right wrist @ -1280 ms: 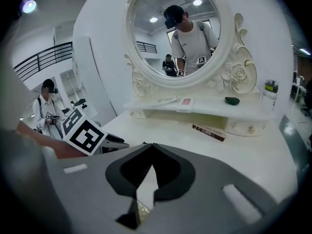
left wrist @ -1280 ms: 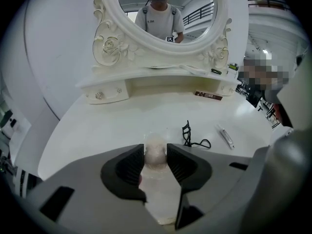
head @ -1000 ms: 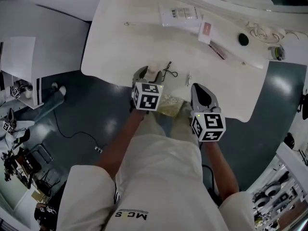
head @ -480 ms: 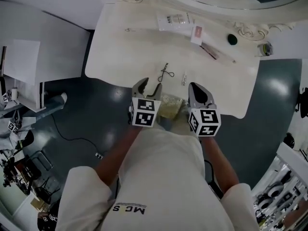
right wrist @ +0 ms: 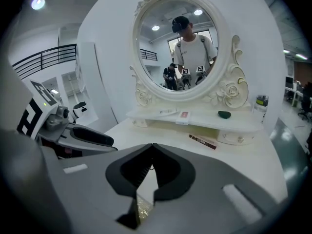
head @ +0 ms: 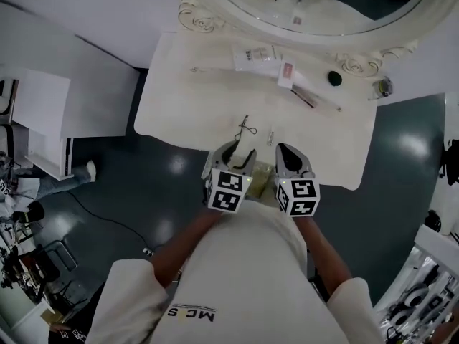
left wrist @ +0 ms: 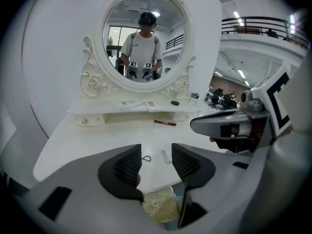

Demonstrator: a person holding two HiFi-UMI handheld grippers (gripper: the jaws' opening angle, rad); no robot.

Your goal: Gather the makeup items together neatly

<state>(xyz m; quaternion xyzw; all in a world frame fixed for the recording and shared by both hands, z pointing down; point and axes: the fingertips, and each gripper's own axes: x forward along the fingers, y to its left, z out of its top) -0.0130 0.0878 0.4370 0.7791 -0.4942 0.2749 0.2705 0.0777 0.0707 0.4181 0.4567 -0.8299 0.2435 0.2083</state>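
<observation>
Left gripper (left wrist: 156, 150): jaws stand well apart with nothing between the pads. Through the gap only the near edge of the worktop shows. It is held above that edge and tilted downward.
Right gripper (right wrist: 152, 147): jaws pressed together tip to tip, holding nothing. It sits just beside the left gripper, on its right, over the same front edge.
Worktop (head: 186, 99): white, with a curved front edge. An oval mirror (left wrist: 117, 18) in an ornate white frame stands at the back, and a low shelf (left wrist: 97, 113) runs beneath it.
Black looped tool (head: 245, 127): thin and wiry, lying flat on the worktop near the front edge, just beyond the left gripper.
Small silver item (head: 270, 136): lies just to the right of the black looped tool, not touching it. It is too small to identify.
Brown stick (head: 304, 97): lies on the worktop in front of the shelf, toward the right, well apart from the two front items.
White packet (head: 254, 56): flat on the shelf, left of centre.
Red-and-white box (head: 287, 74): on the shelf, just beside the packet's right end.
Dark round item (head: 334, 78): on the shelf, further right.
Small jar (head: 385, 87): at the shelf's far right end.
Layout: the makeup items lie scattered — two near the front edge, the rest back at the shelf.
Cushion (head: 259, 172): yellowish and patterned, below the worktop edge between the two grippers.
</observation>
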